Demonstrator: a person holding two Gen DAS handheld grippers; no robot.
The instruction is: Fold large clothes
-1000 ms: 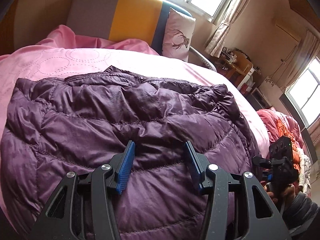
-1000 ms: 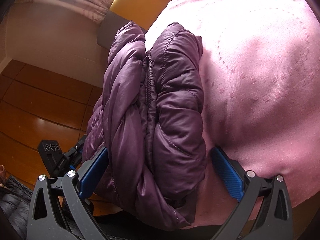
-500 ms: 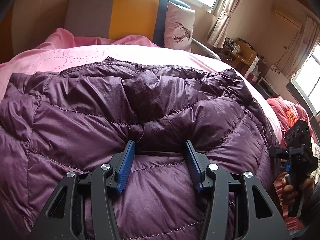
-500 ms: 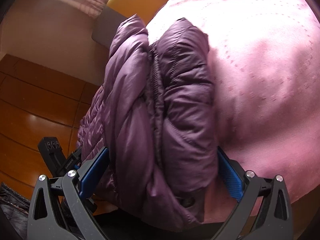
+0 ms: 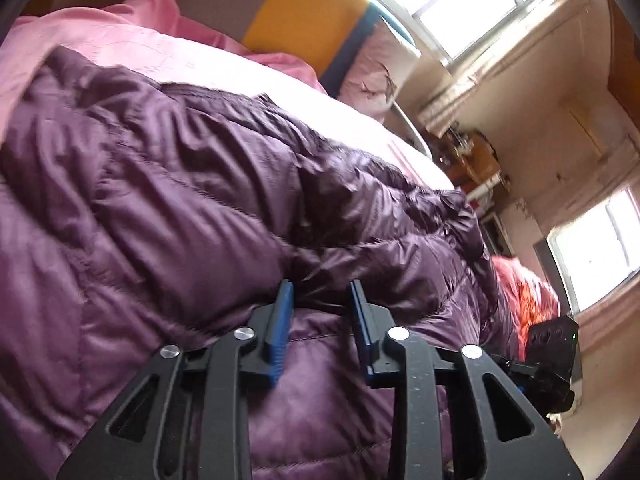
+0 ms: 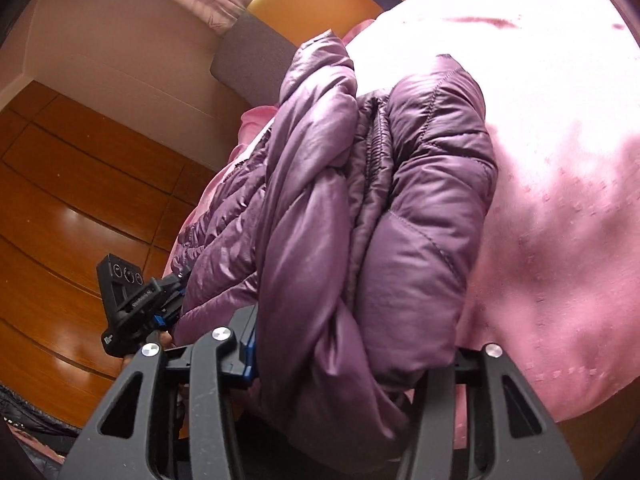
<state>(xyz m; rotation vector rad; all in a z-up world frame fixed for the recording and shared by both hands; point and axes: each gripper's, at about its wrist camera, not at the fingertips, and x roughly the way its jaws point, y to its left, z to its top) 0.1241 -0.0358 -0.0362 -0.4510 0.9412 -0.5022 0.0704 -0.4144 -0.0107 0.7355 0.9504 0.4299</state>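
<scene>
A purple quilted down jacket (image 5: pixel 192 208) lies folded on a pink bedspread (image 5: pixel 132 52). My left gripper (image 5: pixel 320 292) has narrowed its jaws and pinches a ridge of the jacket's top layer between its blue pads. In the right wrist view the jacket (image 6: pixel 360 216) is a thick folded bundle, and my right gripper (image 6: pixel 352 348) is closed around its near end; the fabric hides both pads. Each gripper shows in the other's view: the right gripper (image 5: pixel 552 364) at the far right edge, the left gripper (image 6: pixel 132 304) at the lower left.
A grey, yellow and blue headboard (image 5: pixel 304 16) and a pink deer-print pillow (image 5: pixel 376 76) stand at the bed's far end. A cluttered desk (image 5: pixel 476 164) and red bedding (image 5: pixel 524 292) lie to the right. Wooden cabinet panels (image 6: pixel 72 200) are beside the bed.
Both grippers closed: the left narrowed onto a ridge of the jacket, the right squeezed the folded bundle's end. The left camera tilted and the jacket fills more of both views.
</scene>
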